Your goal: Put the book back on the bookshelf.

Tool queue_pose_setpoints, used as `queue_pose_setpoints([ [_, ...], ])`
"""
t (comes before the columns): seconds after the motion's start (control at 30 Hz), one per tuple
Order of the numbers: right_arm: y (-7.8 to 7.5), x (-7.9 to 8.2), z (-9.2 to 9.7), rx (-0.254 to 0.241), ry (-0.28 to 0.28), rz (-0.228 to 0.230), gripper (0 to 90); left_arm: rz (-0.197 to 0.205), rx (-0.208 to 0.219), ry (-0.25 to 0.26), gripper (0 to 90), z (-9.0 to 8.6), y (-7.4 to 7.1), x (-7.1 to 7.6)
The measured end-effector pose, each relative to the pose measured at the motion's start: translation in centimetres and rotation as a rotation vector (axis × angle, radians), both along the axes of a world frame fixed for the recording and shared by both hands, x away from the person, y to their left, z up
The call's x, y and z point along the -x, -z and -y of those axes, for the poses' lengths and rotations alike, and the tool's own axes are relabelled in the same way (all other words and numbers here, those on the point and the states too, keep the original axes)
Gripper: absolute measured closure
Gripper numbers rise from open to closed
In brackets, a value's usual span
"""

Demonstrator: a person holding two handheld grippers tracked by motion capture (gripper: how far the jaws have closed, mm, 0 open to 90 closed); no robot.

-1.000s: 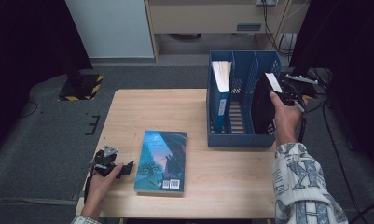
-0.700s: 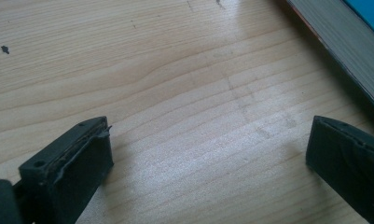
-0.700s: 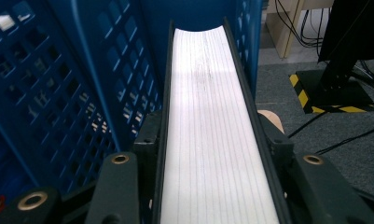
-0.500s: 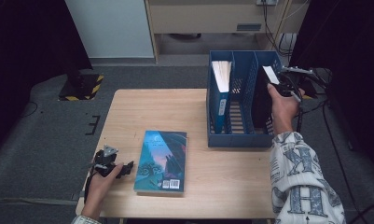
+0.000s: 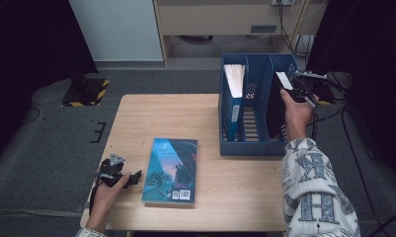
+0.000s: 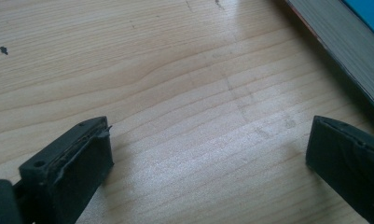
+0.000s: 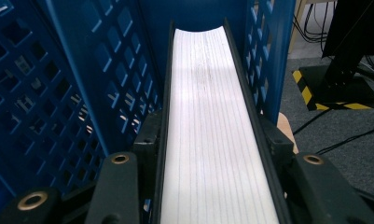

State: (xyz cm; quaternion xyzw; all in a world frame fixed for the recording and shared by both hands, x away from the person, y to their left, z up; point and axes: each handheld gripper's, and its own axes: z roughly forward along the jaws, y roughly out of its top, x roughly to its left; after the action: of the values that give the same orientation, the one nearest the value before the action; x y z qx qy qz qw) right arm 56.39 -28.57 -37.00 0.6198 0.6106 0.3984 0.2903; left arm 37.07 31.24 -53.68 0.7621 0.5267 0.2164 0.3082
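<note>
A blue slotted file rack (image 5: 250, 148) stands at the table's right. My right gripper (image 5: 297, 91) is shut on a dark-covered book (image 5: 274, 106) that stands upright, page edges up, in the rack's right slot. In the right gripper view the white pages (image 7: 208, 93) run between both jaws, with the blue lattice walls (image 7: 82, 70) on either side. A teal book (image 5: 172, 170) lies flat near the front edge. My left gripper (image 5: 131, 177) rests on the table just left of it, open, with bare wood between its jaws (image 6: 208, 154); the book's page edge (image 6: 334, 37) shows at the upper right.
Another book (image 5: 233, 79) stands upright in the rack's left slot, and the middle slot looks vacant. The wooden table (image 5: 176, 113) shows bare wood at its back left. Cables and a black stand (image 7: 343, 84) lie on the floor to the right of the rack.
The right hand has shifted a little to the left with the dark book, in toward the rack's right slot. The left gripper and the teal book have not moved.
</note>
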Motion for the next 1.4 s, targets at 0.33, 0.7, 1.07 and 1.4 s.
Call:
queue_pose_setpoints([
  [0.33,0.51,0.07,-0.05,0.0,-0.005,-0.007,53.3,-0.001,-0.002,0.003,0.0,0.01,-0.01,-0.01],
  [0.7,0.67,0.27,-0.13,0.002,-0.019,-0.001,52.9,0.0,-0.003,0.005,0.0,0.04,-0.01,-0.03],
  [1.07,0.71,0.63,-0.32,0.017,-0.033,-0.006,51.5,-0.001,-0.003,0.008,0.0,0.07,-0.01,-0.04],
  [1.4,0.76,0.88,-0.32,-0.031,-0.045,0.014,46.0,-0.001,-0.002,0.008,0.0,0.08,-0.01,-0.04],
])
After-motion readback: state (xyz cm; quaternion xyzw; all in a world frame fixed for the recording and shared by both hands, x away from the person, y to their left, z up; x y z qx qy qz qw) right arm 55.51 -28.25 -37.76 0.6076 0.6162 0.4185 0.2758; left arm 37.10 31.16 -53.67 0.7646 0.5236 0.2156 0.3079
